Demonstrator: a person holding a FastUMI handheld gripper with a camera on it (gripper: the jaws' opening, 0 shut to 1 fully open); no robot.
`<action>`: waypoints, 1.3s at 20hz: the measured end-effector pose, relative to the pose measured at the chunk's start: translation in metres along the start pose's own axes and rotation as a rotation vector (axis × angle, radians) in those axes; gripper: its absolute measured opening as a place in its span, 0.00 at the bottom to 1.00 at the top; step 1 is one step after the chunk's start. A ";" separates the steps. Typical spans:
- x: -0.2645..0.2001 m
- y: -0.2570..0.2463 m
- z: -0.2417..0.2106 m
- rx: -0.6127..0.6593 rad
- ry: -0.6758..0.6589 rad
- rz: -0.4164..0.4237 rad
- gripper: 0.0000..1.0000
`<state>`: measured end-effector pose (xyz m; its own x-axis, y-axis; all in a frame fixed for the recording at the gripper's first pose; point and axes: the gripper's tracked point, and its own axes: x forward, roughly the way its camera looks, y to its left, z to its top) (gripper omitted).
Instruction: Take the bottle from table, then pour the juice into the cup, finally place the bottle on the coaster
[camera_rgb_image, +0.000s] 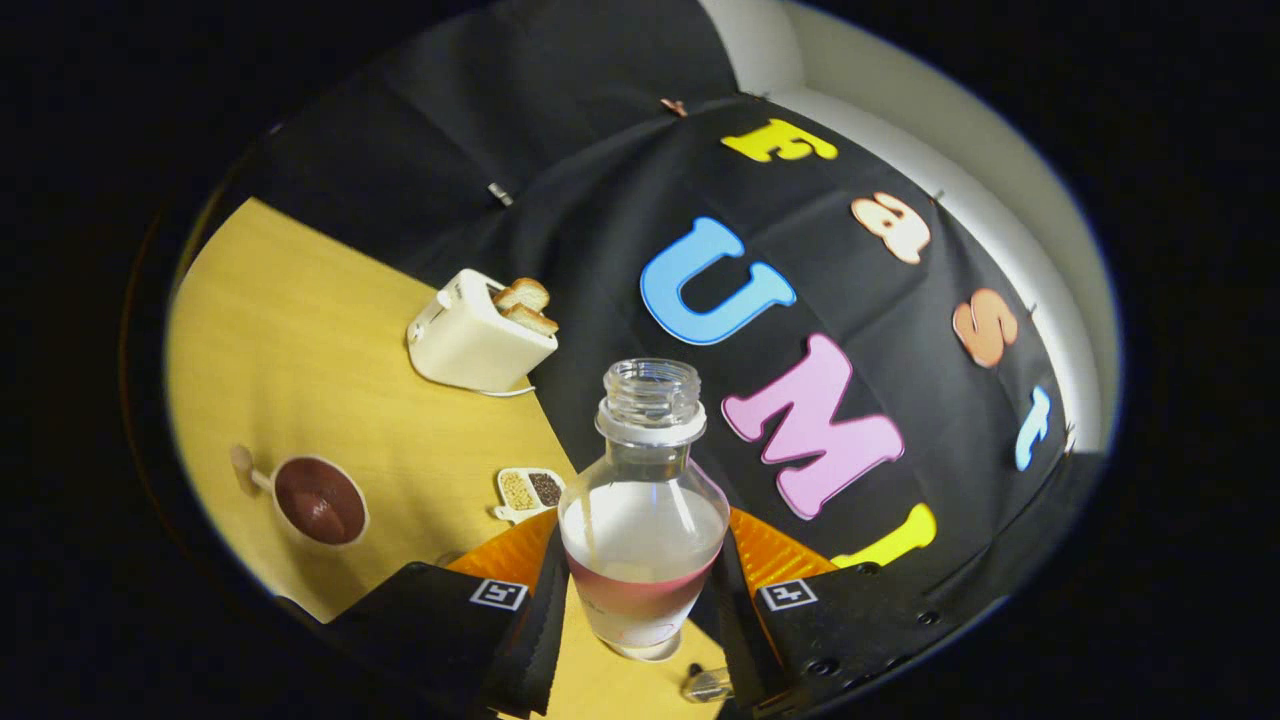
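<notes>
The tongs (642, 600) hold the uncapped bottle (645, 510) between both fingers, lifted above the table (300, 330), so step 1 of 3 looks done. The bottle appears mostly empty, a little reddish juice low inside. The cup (320, 500), off to the fingers' left, holds dark liquid, so pouring may be finished.

Tongs (642, 590) tilted, both fingers (545, 600) clamped on bottle (645, 540).

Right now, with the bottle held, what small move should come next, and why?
Probably carry the bottle toward the cup before tipping further. The tool is shut on the uncapped bottle, while the cup stands apart on the table, beside the fingers.
</notes>
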<state>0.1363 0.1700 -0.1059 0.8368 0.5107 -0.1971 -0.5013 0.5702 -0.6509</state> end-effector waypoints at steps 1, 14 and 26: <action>0.002 0.003 -0.005 0.105 0.004 0.018 0.69; 0.044 0.021 -0.087 0.749 0.105 0.034 0.69; 0.099 0.062 -0.127 0.812 0.113 0.006 0.70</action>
<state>0.2156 0.1745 -0.2591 0.8288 0.4722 -0.3002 -0.4728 0.8779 0.0755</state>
